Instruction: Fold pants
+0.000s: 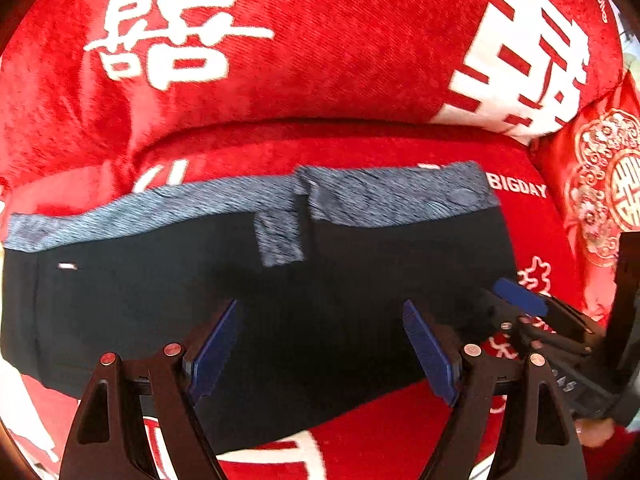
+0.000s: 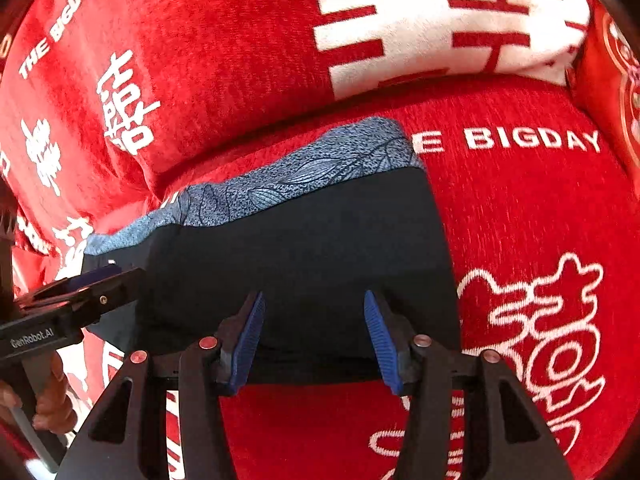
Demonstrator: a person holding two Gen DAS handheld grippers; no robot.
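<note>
The dark navy pants [image 1: 248, 304] with a blue-grey patterned waistband [image 1: 192, 204] lie folded flat on a red sofa seat; they also show in the right wrist view [image 2: 312, 248]. My left gripper [image 1: 320, 344] is open, its blue pads spread just above the near edge of the pants, holding nothing. My right gripper [image 2: 314, 340] is open over the near right edge of the pants, empty. The right gripper also shows at the right of the left wrist view [image 1: 520, 300], and the left gripper at the left of the right wrist view [image 2: 92, 280].
The red sofa cover [image 2: 520, 208] bears white characters and "THE BIGDAY" lettering. The red backrest [image 1: 320, 40] rises behind the pants. A red patterned cushion [image 1: 600, 184] stands at the right end.
</note>
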